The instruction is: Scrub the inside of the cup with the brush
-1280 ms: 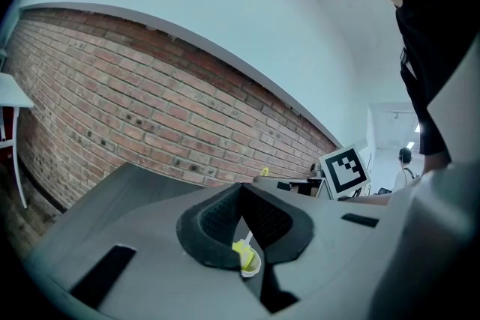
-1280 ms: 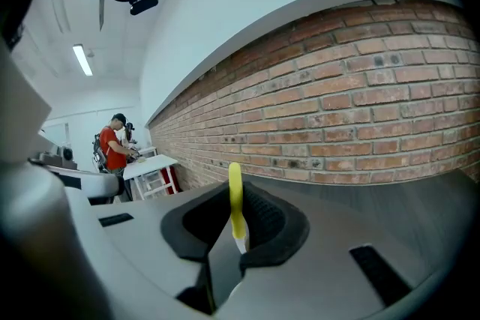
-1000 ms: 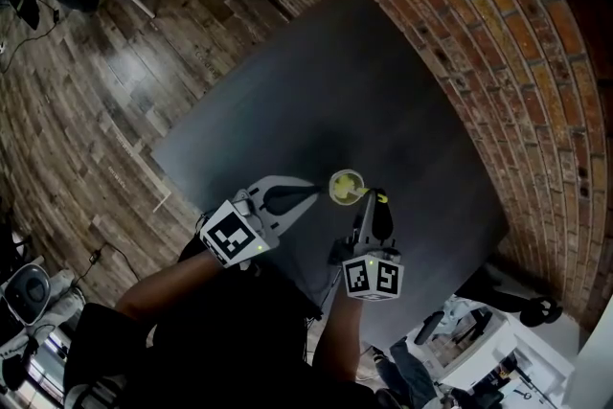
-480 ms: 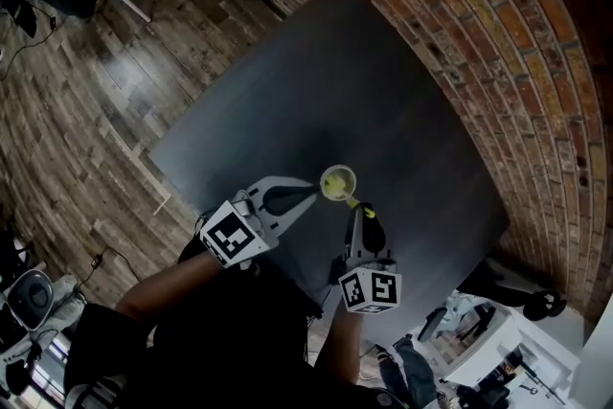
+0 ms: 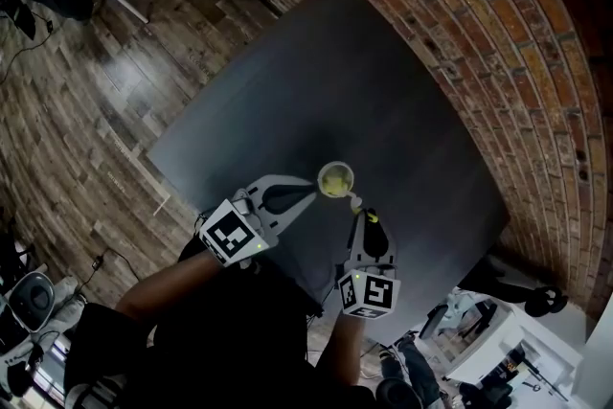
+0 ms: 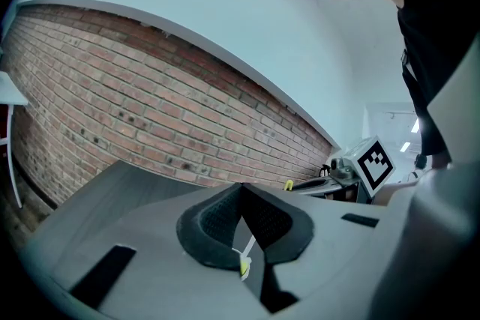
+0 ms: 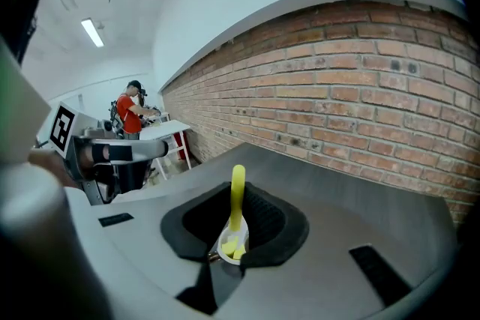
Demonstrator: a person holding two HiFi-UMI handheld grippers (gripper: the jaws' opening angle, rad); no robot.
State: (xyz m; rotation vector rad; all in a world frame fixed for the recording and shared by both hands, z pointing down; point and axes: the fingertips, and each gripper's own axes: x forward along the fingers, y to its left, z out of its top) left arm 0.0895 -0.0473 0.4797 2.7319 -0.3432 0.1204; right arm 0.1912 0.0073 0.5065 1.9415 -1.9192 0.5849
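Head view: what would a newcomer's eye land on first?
The small yellow-green cup, bright against the dark grey square table, held at the tip of the left tongs on the person's side. Next comes the yellow-handled brush, upright in the shut right tongs just right of the cup. The red brick wall curves behind the table.

Small yellow-green cup stood upright on the dark table, mouth open upward, yellow-and-white brush clamped in the right gripper, its far end just outside the cup's rim.
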